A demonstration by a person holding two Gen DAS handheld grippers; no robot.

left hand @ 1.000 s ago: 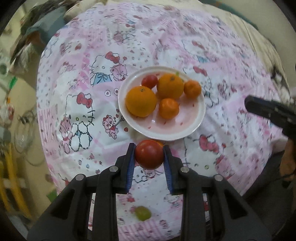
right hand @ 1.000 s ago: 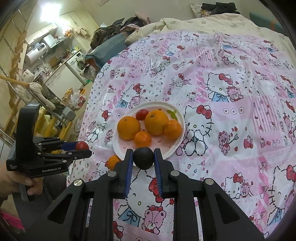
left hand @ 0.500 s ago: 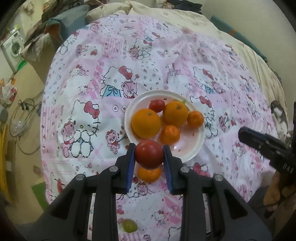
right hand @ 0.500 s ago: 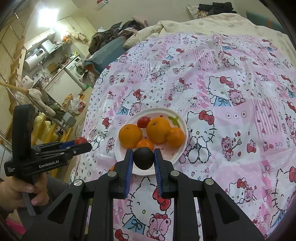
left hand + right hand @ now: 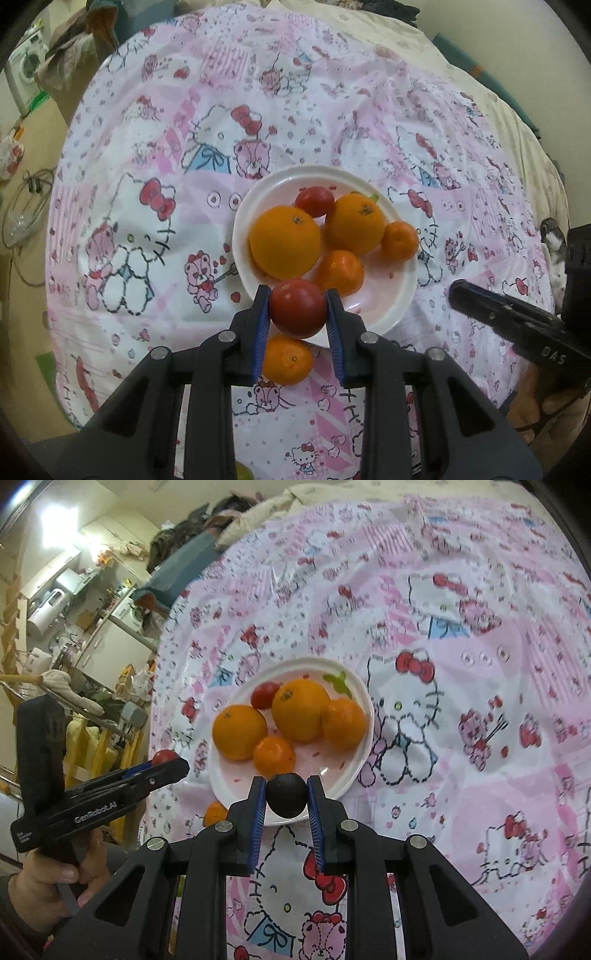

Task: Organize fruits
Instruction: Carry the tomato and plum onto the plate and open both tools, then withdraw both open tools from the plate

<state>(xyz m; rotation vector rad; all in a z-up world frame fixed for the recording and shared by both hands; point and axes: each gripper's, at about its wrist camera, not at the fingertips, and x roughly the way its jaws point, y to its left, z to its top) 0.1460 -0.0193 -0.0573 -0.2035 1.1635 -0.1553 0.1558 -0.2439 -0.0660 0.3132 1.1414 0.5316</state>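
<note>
Pink cartoon-print cloth [image 5: 155, 192] covers the bed beneath both tools. Ahead of them sits a white plate [image 5: 399, 295] holding two big oranges [image 5: 284, 242], two mandarins [image 5: 340, 271] and a small tomato [image 5: 314, 201]. Left tool [image 5: 297, 314] is clamped on a red tomato [image 5: 297, 308], poised over the plate's near rim; a loose mandarin [image 5: 286, 363] lies on the cloth just under it. Right tool [image 5: 286, 797] pinches a dark round fruit [image 5: 286, 794] above the plate's near edge.
</note>
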